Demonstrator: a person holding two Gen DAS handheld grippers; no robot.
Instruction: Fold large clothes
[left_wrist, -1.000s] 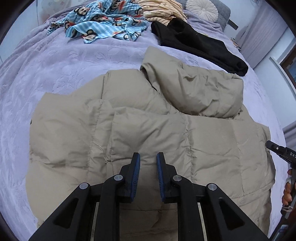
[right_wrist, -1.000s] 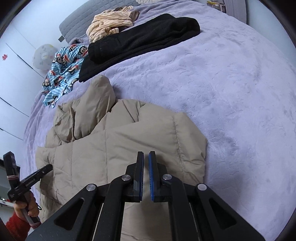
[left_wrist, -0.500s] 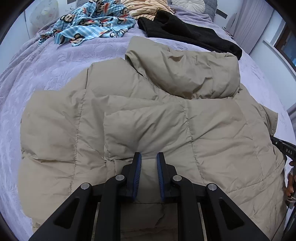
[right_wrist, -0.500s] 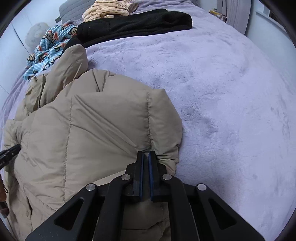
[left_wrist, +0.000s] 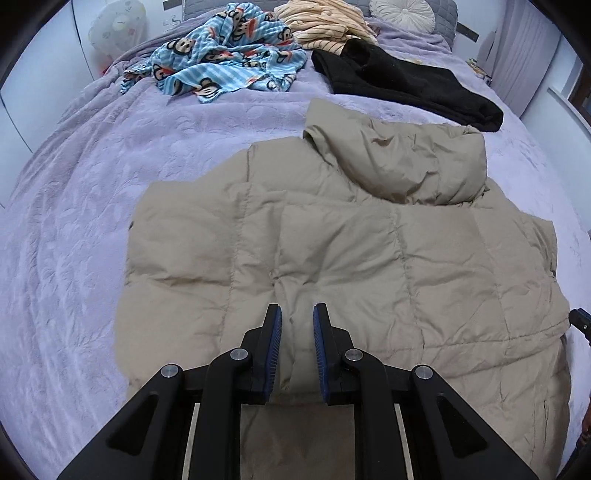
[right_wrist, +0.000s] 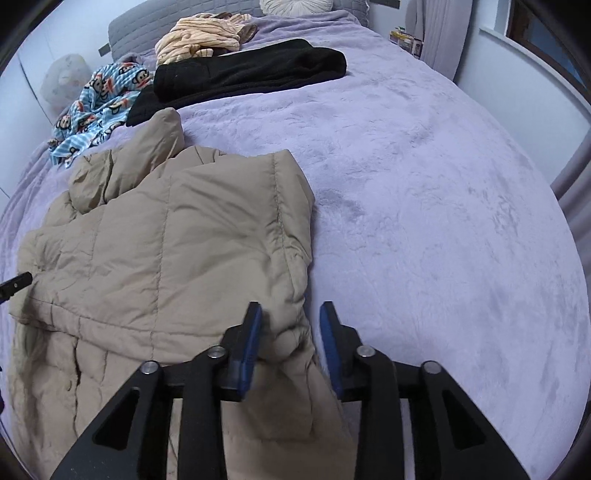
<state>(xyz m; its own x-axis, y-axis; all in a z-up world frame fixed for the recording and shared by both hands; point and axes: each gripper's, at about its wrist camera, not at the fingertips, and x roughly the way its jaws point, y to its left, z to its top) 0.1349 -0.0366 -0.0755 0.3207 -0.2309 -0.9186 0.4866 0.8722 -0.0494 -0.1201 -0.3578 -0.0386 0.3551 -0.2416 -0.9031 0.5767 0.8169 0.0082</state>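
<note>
A beige puffer jacket (left_wrist: 351, 258) lies spread on the purple bedspread (left_wrist: 92, 206), its hood (left_wrist: 406, 162) toward the far side. My left gripper (left_wrist: 297, 314) is open, its fingers apart over the jacket's near middle, holding nothing. In the right wrist view the jacket (right_wrist: 177, 243) has its right part folded over. My right gripper (right_wrist: 290, 310) is open, its fingers straddling the folded edge at the jacket's right side.
A black garment (left_wrist: 406, 85), a blue monkey-print cloth (left_wrist: 229, 66) and a striped yellow garment (left_wrist: 325, 26) lie at the far end, by a round white cushion (left_wrist: 402, 11). Bare bedspread (right_wrist: 443, 221) stretches right of the jacket. A wall and window ledge stand at the far right.
My right gripper was shut on the jacket's edge and has now opened and let it go. The left gripper has drawn back and risen a little; the jacket lies flatter.
</note>
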